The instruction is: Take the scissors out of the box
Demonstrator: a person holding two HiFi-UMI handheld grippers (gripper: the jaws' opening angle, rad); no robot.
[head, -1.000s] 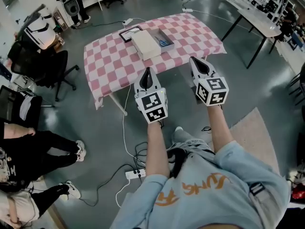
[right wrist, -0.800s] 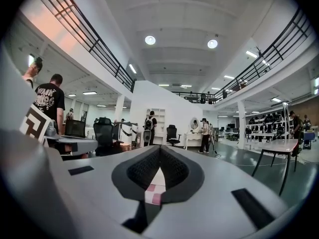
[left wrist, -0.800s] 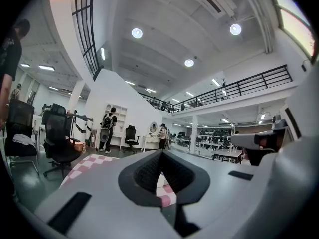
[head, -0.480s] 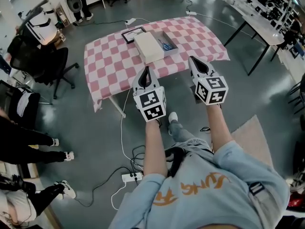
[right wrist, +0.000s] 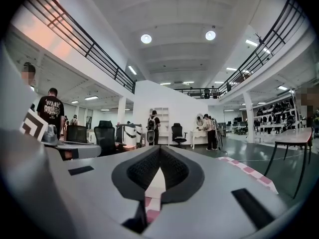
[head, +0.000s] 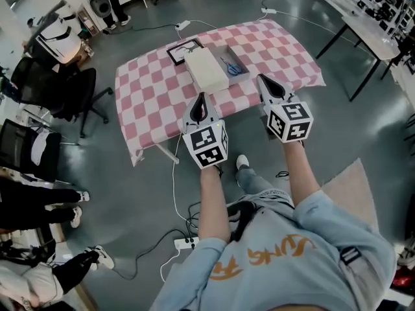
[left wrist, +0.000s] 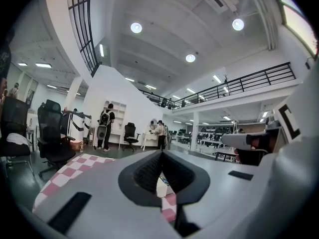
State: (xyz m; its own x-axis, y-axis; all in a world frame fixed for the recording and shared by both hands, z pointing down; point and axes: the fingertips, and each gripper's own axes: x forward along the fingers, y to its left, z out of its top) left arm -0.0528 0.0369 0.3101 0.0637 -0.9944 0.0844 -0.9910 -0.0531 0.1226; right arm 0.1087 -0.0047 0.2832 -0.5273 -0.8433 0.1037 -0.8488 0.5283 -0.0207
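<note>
A table under a pink-and-white checked cloth point(head: 155, 89) stands ahead of me. On it lies an open grey box point(head: 235, 56) with blue-handled scissors point(head: 232, 67) inside. A white lid point(head: 206, 70) lies right beside the box, on its left. My left gripper point(head: 200, 96) is shut and empty, its tip over the table's near edge, short of the lid. My right gripper point(head: 262, 78) is also shut and empty, just below and to the right of the box. In the gripper views the left gripper point(left wrist: 160, 153) and the right gripper point(right wrist: 159, 149) show their pads meeting, with checked cloth beyond.
A black-framed flat item point(head: 183, 50) lies behind the lid. Black office chairs point(head: 61, 86) and seated people point(head: 26, 203) are at the left. Cables and a power strip point(head: 185, 241) lie on the floor. A long desk point(head: 366, 28) stands at the right.
The table has come closer in the head view. Both grippers have moved forward and now reach the table's near edge. Both stay shut.
</note>
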